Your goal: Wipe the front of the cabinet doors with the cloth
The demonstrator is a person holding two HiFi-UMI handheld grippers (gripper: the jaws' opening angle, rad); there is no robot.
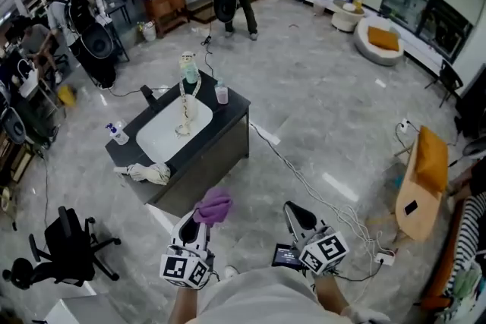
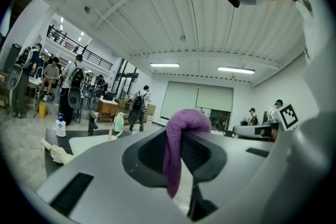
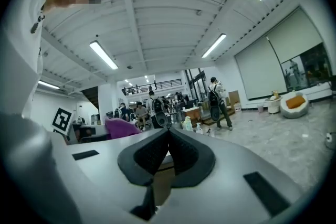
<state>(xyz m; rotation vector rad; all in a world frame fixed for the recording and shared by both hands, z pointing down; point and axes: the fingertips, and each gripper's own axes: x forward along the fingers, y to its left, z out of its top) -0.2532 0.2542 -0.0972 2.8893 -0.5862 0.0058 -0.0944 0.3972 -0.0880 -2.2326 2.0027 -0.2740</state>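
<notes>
Head view puts my left gripper at the lower centre of the frame. My right gripper is just to its right, and the two are apart. A purple cloth bunches out of the left one's tip. Above it in the frame stands the cabinet, dark-topped with a white sink, its doors facing the lower right. The cloth overlaps the cabinet's bottom edge in the picture, and I cannot tell whether it touches the doors. On the top, a white rag lies at the lower left end and a spray bottle stands at the left edge. A cup stands to the upper right of the sink.

Left gripper view shows my fingers pinching the cloth, which humps over the tips and hangs down between them. Right gripper view shows my other fingers pressed together at the tips, with nothing between them.
</notes>
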